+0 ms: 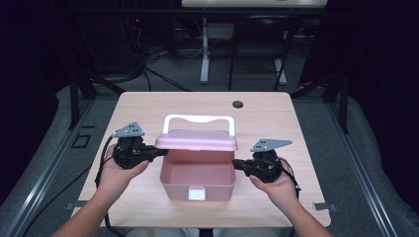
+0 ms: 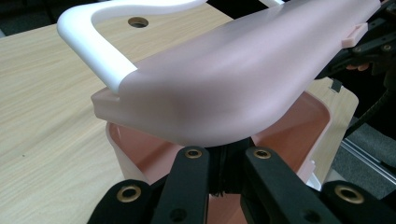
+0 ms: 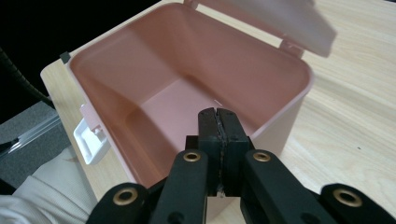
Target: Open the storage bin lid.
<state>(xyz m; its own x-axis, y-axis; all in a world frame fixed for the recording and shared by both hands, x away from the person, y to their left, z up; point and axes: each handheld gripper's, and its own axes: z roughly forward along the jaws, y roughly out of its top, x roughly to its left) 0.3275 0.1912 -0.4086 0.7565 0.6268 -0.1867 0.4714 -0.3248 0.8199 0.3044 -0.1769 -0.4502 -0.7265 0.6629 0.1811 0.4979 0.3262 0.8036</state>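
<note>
High view looks down and forward over the table (image 1: 148, 106). Both gripper views sit close, facing the pink box (image 1: 197, 175) from opposite ends.

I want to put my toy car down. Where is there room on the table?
Bare wood lies behind the pink box, around the round hole, and along the table far corners. Beside the box it is crowded: a hand-held gripper on each side.

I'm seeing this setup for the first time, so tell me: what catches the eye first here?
The open pink plastic box in the middle of the light wooden table, its pink lid with a white handle raised over the empty inside. A hand-held black tool flanks it on each side, the left tool at the lid's edge, the right tool shut beside the box's rim.
</note>
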